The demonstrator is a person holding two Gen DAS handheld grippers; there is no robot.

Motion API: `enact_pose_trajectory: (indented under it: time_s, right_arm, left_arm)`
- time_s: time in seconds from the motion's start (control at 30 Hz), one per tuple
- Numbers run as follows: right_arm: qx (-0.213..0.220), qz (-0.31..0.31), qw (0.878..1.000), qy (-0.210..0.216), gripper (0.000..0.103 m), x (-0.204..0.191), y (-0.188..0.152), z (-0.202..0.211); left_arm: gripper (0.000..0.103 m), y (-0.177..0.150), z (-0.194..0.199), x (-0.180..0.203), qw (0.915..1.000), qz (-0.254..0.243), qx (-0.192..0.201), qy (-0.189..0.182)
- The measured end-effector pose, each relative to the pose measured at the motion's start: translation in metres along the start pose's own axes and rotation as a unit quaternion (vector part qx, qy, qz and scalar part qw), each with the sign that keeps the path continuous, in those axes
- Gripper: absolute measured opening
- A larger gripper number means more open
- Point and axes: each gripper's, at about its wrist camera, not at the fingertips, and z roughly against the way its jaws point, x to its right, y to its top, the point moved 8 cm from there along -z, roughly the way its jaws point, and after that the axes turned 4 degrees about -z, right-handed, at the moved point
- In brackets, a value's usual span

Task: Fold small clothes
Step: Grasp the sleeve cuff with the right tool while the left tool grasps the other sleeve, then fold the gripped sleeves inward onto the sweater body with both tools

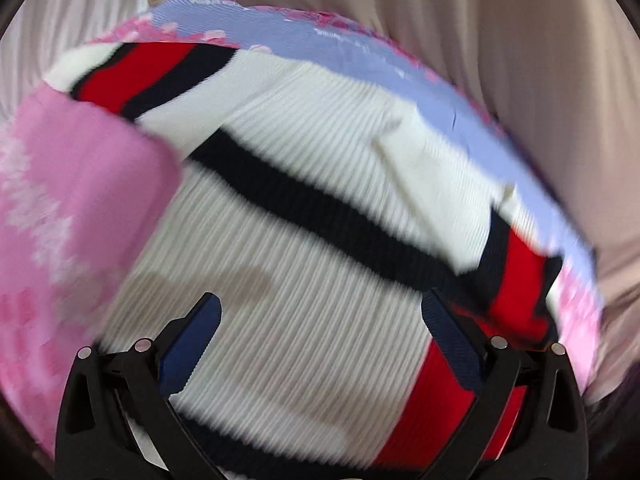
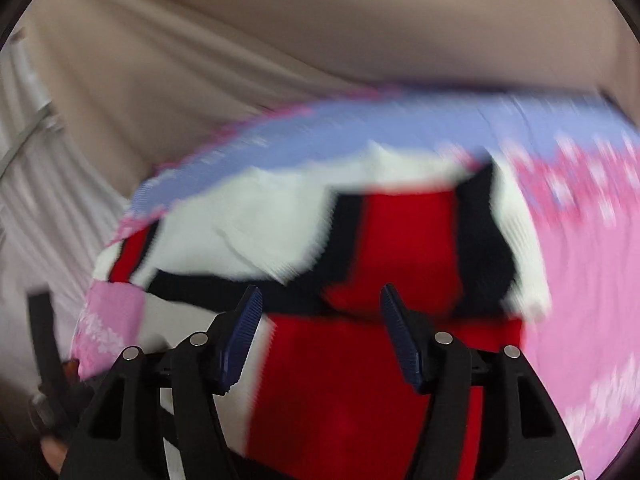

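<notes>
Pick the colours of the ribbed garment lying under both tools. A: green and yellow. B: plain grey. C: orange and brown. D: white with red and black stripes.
D: the ribbed garment is white knit crossed by black and red bands; it lies on a pink and lilac cloth, with both tools open above it.
</notes>
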Motion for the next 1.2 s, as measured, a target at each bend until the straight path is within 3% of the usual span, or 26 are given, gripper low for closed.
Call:
enact_pose_trajectory:
  time_s: [0.07,0.13,0.3,0.33,0.37,0.4,0.47,0.5,0.53,0.6,0.63,0.73,0.83,0.9,1.07,1.2]
  right_arm:
    - [-0.03,-0.073,0.997,-0.021,0.06,0.047,-0.02,-0.003]
    - [-0.027,-0.14,0.99,-0.008,0.06,0.073,-0.029,0.001]
    - [-0.006,-0.233,0.972,0.028,0.061,0.11,-0.006,-0.01]
    - [-0.007,-0.248,0.968,0.035,0.061,0.118,-0.003,-0.015]
    - [-0.008,-0.263,0.964,0.043,0.061,0.123,-0.002,-0.02]
    - [-0.008,-0.276,0.96,0.054,0.061,0.127,0.0,-0.023]
    - [-0.001,-0.3,0.951,0.075,0.06,0.13,0.002,-0.029]
    - [0.003,-0.309,0.947,0.084,0.058,0.131,0.007,-0.029]
    - [0.012,-0.312,0.945,0.098,0.04,0.132,0.01,-0.026]
    - [0.023,-0.305,0.944,0.122,0.015,0.126,0.021,-0.02]
    - [0.028,-0.299,0.945,0.127,0.012,0.124,0.023,-0.016]
    - [0.046,-0.26,0.957,0.121,0.011,0.115,0.031,-0.006]
    - [0.01,-0.223,0.972,0.072,0.011,0.113,0.016,-0.033]
    - [-0.018,-0.232,0.971,0.051,0.011,0.117,0.004,-0.047]
    - [0.028,-0.238,0.97,0.031,0.009,0.13,0.014,-0.029]
    - [0.007,-0.245,0.969,0.022,0.008,0.14,0.006,-0.035]
  left_arm:
    - [0.098,0.023,-0.019,0.011,0.9996,0.016,-0.002,-0.021]
    - [0.098,0.041,-0.039,0.025,0.999,0.024,-0.007,-0.038]
    - [0.093,0.063,-0.093,0.068,0.9969,0.036,-0.041,-0.057]
    - [0.083,0.066,-0.094,0.069,0.9981,0.034,-0.032,-0.04]
    - [0.065,0.071,-0.095,0.078,0.9988,0.02,-0.019,-0.04]
    - [0.025,0.074,-0.096,0.085,0.9983,0.007,-0.023,-0.053]
    - [0.007,0.082,-0.087,0.082,0.9983,0.019,-0.005,-0.055]
    - [0.005,0.087,-0.077,0.079,0.9961,0.033,0.014,-0.081]
    - [0.005,0.09,-0.066,0.076,0.9949,0.04,0.028,-0.089]
    - [0.005,0.095,-0.045,0.066,0.9932,0.046,0.055,-0.092]
    - [0.005,0.095,-0.038,0.06,0.993,0.047,0.064,-0.087]
    - [0.005,0.074,-0.043,0.031,0.9944,0.067,0.052,-0.063]
    - [0.005,0.043,-0.078,0.014,0.9963,0.078,0.004,-0.034]
    - [0.005,0.043,-0.072,0.017,0.998,0.052,0.025,-0.025]
    - [0.005,0.049,-0.076,0.036,0.9995,0.018,0.02,-0.014]
    - [0.006,0.047,-0.079,0.038,0.9998,0.0,0.018,0.002]
